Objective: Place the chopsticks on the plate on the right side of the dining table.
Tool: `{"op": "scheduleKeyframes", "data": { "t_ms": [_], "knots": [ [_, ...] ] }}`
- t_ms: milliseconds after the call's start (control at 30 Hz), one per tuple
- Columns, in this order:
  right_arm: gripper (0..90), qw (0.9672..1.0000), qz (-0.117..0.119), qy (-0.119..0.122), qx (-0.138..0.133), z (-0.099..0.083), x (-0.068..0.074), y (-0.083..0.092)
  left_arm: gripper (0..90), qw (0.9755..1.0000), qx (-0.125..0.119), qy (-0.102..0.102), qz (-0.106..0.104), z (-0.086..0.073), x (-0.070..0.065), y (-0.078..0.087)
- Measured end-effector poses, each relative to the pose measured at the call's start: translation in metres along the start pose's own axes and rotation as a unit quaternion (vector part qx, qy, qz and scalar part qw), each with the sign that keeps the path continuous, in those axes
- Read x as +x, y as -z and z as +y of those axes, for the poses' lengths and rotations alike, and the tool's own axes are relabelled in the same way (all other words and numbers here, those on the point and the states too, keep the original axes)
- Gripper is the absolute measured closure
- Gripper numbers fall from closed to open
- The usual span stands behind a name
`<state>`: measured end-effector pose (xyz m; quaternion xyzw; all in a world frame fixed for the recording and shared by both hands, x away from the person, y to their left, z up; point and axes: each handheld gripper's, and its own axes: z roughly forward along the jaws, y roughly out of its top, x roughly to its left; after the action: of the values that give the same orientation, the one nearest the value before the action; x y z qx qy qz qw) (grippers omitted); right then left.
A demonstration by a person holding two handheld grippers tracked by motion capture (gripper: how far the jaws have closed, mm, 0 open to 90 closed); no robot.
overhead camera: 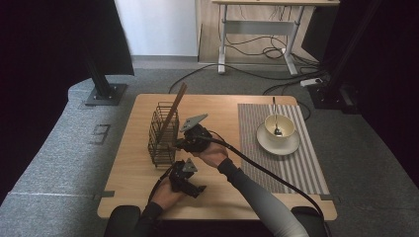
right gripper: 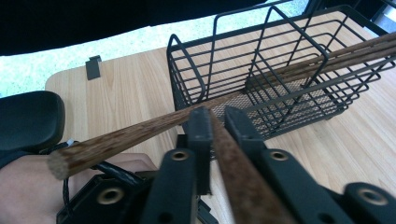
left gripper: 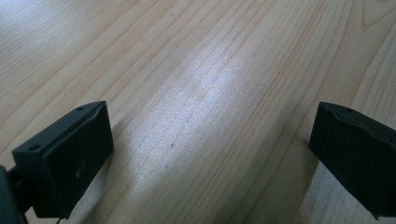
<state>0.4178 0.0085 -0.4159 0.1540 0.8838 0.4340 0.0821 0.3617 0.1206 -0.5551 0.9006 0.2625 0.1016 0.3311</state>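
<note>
Right gripper (right gripper: 217,116) has its jaws clamped tight on a wooden chopstick (right gripper: 233,163), the stick running up between the pads and out past the tips toward the black wire basket (right gripper: 261,70) just ahead of them. A second chopstick (right gripper: 140,133) crosses in front of the jaw tips, its blunt end poking out to one side and its far end resting inside the basket. The step in hand looks like getting the gripped stick into that basket, so the tip should be fed over the near rim, not through the wire bars, and kept clear of the crossing stick, which could be knocked or levered out. Left gripper (left gripper: 210,154) sits with jaws wide apart and nothing between them, just bare wooden table (left gripper: 196,70) beyond the pads. Off to the far side from the high view, a bowl (overhead camera: 279,127) with a spoon (overhead camera: 275,118) on a saucer (overhead camera: 291,145) stands on a striped placemat (overhead camera: 306,168), well apart from the action.
</note>
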Motion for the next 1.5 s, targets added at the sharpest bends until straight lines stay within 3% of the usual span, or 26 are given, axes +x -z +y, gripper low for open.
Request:
{"op": "scheduleKeyframes", "data": {
  "t_ms": [367, 967, 1500],
  "knots": [
    [82.6, 1.0000, -0.004, 0.006, 0.001, 0.002, 0.001, 0.008, 0.0, 1.0000, -0.005, 0.007, 0.000, 0.000, -0.001, -0.001],
    [82.6, 0.9998, -0.013, 0.012, 0.004, 0.012, -0.002, 0.044, 0.0, 1.0000, -0.004, 0.005, 0.000, 0.000, -0.001, 0.000],
    [82.6, 0.9997, -0.024, 0.001, -0.011, 0.020, -0.009, 0.077, 0.0, 1.0000, -0.005, 0.006, 0.000, 0.000, -0.001, -0.001]
  ]
}}
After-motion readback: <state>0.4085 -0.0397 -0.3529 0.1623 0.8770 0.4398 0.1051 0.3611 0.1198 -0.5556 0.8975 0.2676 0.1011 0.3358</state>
